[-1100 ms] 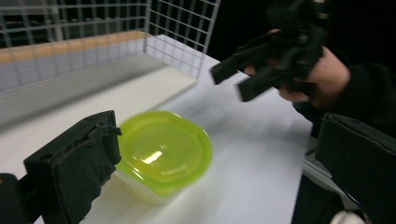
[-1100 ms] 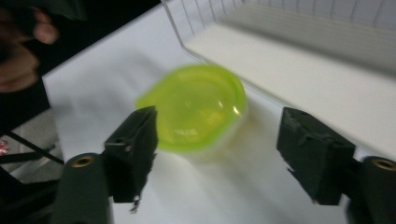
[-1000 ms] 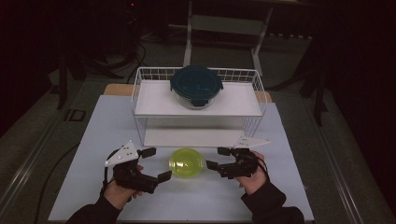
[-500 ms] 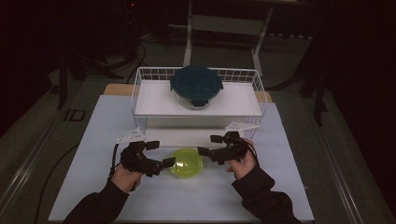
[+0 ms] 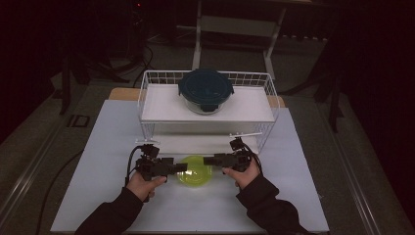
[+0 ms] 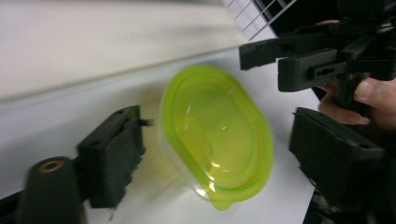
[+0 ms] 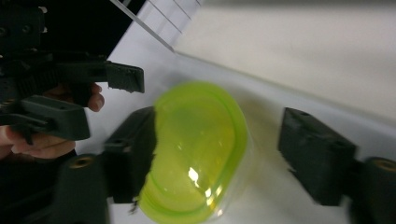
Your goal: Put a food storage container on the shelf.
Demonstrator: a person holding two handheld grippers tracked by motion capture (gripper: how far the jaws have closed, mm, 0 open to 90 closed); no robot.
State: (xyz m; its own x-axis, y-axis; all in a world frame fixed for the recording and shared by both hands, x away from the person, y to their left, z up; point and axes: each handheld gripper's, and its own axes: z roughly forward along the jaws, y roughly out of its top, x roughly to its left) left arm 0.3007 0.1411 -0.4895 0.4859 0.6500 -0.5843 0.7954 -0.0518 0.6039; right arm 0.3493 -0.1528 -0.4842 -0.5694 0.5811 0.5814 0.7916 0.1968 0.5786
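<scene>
High view: nearest the camera, two dark-sleeved forearms come up from the bottom edge, each hand holding a hand-held gripper. The left hand-held gripper (image 5: pixel 179 167) and the right hand-held gripper (image 5: pixel 209 160) point toward each other across a yellow-green lidded container (image 5: pixel 195 171), which sits on the white table (image 5: pixel 98 147) just in front of the wire rack.

In the left gripper view its two jaws stand apart on either side of the container (image 6: pixel 217 137); they have just been closing, and neither pad visibly presses on it. In the right gripper view the jaws have likewise just been closing: one pad lies right against the container's rim (image 7: pixel 196 144), whether pressing I cannot tell, while the other stands clear of it.

Farther back, the white wire rack (image 5: pixel 266 90) carries a shelf on which a round container with a dark blue clip lid (image 5: pixel 205 89) rests.
</scene>
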